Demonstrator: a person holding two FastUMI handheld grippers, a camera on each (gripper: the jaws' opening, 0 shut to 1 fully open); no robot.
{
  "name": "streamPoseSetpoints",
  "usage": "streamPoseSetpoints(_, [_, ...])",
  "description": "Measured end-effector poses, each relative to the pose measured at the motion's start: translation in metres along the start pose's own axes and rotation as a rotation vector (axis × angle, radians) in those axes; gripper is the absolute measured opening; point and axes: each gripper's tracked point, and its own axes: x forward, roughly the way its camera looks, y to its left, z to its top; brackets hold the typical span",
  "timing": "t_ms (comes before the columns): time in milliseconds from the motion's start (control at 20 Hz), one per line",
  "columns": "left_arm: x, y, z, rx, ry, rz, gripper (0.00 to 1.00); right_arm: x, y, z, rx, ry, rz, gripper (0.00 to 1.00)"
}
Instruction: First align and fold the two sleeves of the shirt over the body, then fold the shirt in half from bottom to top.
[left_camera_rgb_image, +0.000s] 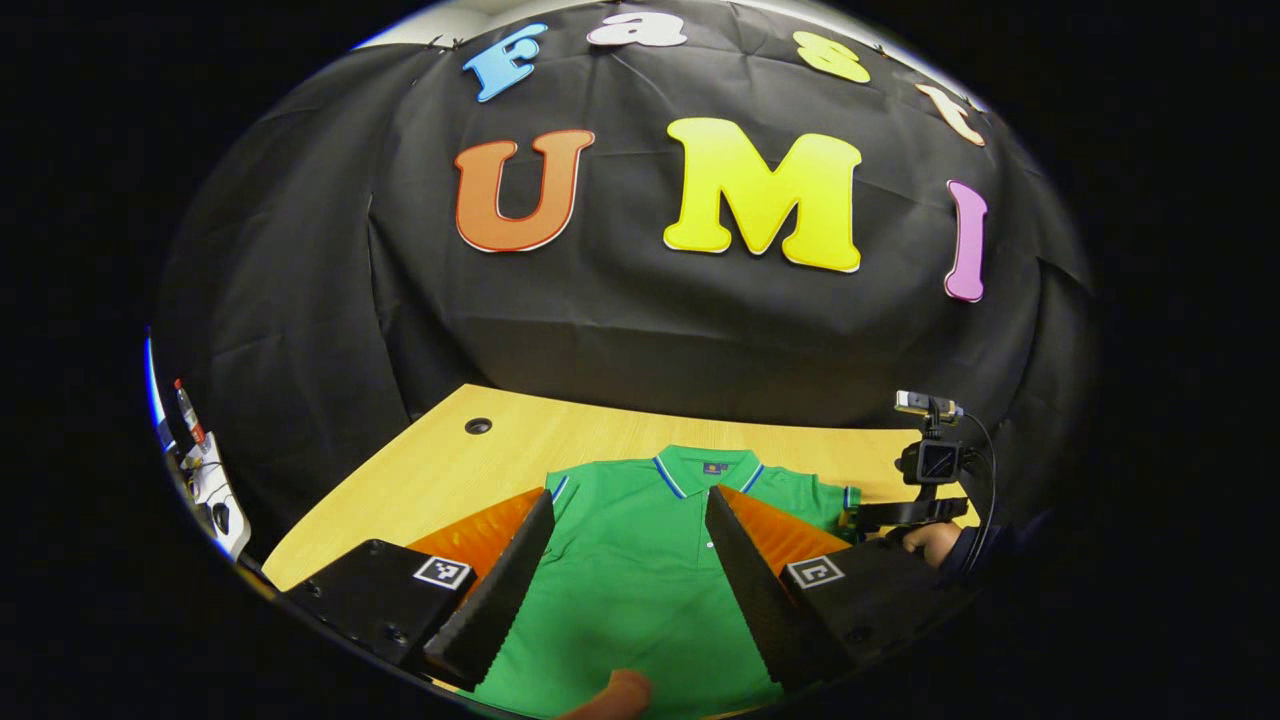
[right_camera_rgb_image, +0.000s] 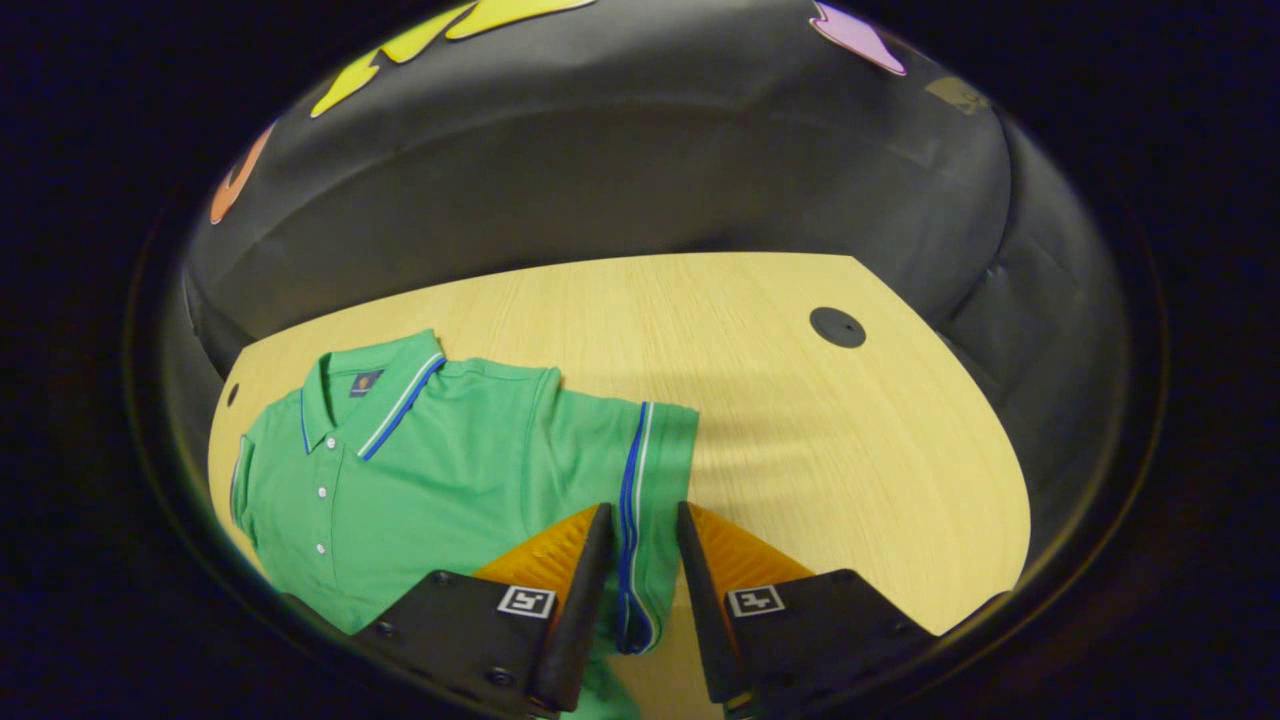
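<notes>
**Shirt flat, right sleeve between parted fingers**

Shirt (right_camera_rgb_image: 430, 470) lies spread face up on the bench (right_camera_rgb_image: 800, 420), collar toward the far edge. Nearest, the right gripper (right_camera_rgb_image: 640, 570) stands with fingers apart either side of the striped cuff of the right sleeve (right_camera_rgb_image: 640, 460), not yet clamped; the sleeve's long axis runs out from the body toward the bench's open right part. The left gripper (left_camera_rgb_image: 630, 570) hovers wide open over the chest. Judged nearer, the right gripper should take its sleeve first.
</notes>
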Motion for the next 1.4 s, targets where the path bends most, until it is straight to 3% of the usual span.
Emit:
streamPoseSetpoints(350, [-0.004,0.011,0.001,0.006,-0.007,-0.001,0.98,-0.011,-0.013,0.0,0.05,0.031,-0.013,0.47])
streamPoseSetpoints(450, [-0.005,0.013,0.0,0.003,-0.006,-0.001,0.99,-0.007,-0.013,-0.004,0.074,0.032,-0.003,0.15])
streamPoseSetpoints(600, [-0.009,0.015,-0.003,0.001,0.001,0.0,0.99,-0.003,-0.016,-0.002,0.077,0.033,0.009,0.16])
streamPoseSetpoints(650, [-0.012,0.015,-0.003,0.002,0.0,-0.002,0.99,-0.005,-0.014,-0.003,0.084,0.032,0.015,0.05])
streamPoseSetpoints(700, [-0.014,0.016,-0.002,0.004,-0.004,-0.002,0.99,-0.005,-0.015,-0.002,0.084,0.033,0.015,0.08])
streamPoseSetpoints(900, [-0.021,0.022,0.007,0.022,-0.038,-0.003,0.99,-0.016,-0.008,0.002,0.105,0.031,0.036,0.0])
streamPoseSetpoints(1100, [-0.029,0.028,0.009,0.024,-0.058,-0.017,0.98,-0.039,-0.001,0.016,0.119,-0.005,0.044,0.0])
streamPoseSetpoints(1400, [-0.043,0.047,0.01,0.026,-0.076,-0.037,0.98,-0.065,0.042,0.034,0.118,-0.042,0.099,0.03])
